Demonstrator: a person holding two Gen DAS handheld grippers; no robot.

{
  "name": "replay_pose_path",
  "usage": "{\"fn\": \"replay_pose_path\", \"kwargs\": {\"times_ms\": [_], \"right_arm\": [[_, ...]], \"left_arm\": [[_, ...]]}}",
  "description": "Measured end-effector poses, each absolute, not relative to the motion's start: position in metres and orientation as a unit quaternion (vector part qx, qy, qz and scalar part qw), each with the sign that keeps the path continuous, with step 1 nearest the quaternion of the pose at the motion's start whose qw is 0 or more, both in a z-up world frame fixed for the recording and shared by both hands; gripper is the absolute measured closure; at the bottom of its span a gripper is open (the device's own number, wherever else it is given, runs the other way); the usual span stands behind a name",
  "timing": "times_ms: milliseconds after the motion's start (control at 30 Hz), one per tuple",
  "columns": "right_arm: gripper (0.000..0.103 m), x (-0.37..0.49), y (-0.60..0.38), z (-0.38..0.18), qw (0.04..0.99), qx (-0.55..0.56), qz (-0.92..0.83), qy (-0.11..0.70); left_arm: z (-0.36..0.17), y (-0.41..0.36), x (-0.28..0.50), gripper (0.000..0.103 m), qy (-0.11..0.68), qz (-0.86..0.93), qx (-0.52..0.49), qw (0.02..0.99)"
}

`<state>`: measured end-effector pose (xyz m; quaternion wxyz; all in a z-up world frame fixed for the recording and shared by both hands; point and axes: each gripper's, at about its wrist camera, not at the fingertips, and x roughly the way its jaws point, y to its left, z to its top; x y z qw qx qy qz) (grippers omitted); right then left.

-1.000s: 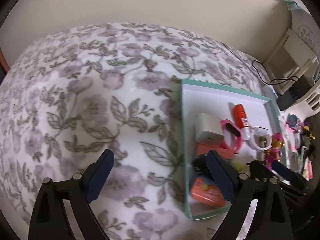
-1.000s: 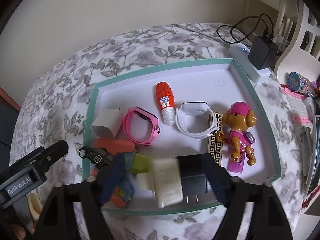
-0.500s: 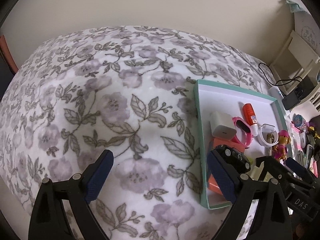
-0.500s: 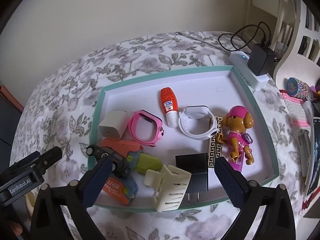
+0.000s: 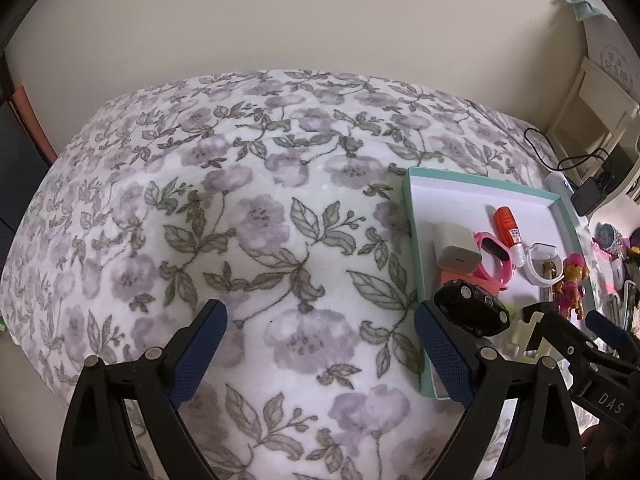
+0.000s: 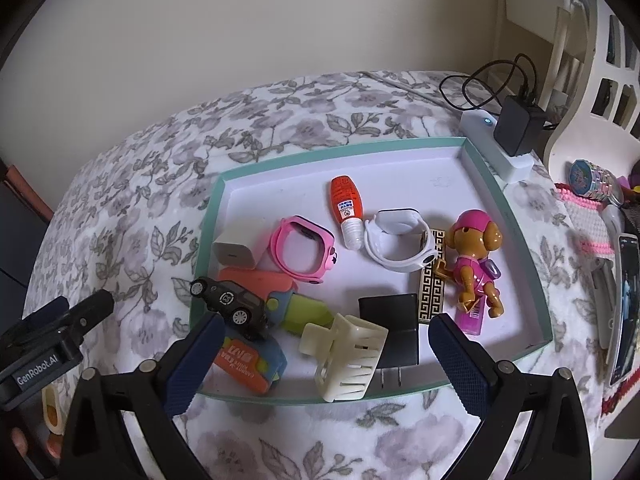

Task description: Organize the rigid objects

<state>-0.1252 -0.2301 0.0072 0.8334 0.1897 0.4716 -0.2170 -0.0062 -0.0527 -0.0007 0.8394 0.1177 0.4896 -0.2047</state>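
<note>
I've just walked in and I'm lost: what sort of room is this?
Probably a bedroom at home: a floral blanket covers what looks like a bed, a white slatted frame, perhaps a headboard, stands at one end, and a tray holds a child's toys and watches.

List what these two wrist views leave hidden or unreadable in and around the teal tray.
- Black plug, right wrist view: the cream hair clip covers its left part.
- Orange case, right wrist view: the black toy car and pink watch overlap it; shape unclear.
- Teal tray, left wrist view: near corner hidden behind the left gripper finger.
- Orange bottle, both views: label print too small.
</note>
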Motion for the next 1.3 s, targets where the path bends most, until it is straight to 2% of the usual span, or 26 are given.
{"fn": "replay_pose_path", "kwargs": {"times_ms": [1300], "right_arm": [[0.0,-0.131,-0.217,0.016,0.844,0.17,-0.21,0.464]], "left_arm": [[0.0,-0.042,-0.011,0.008,0.493,-0.17,0.128,0.844]]}}
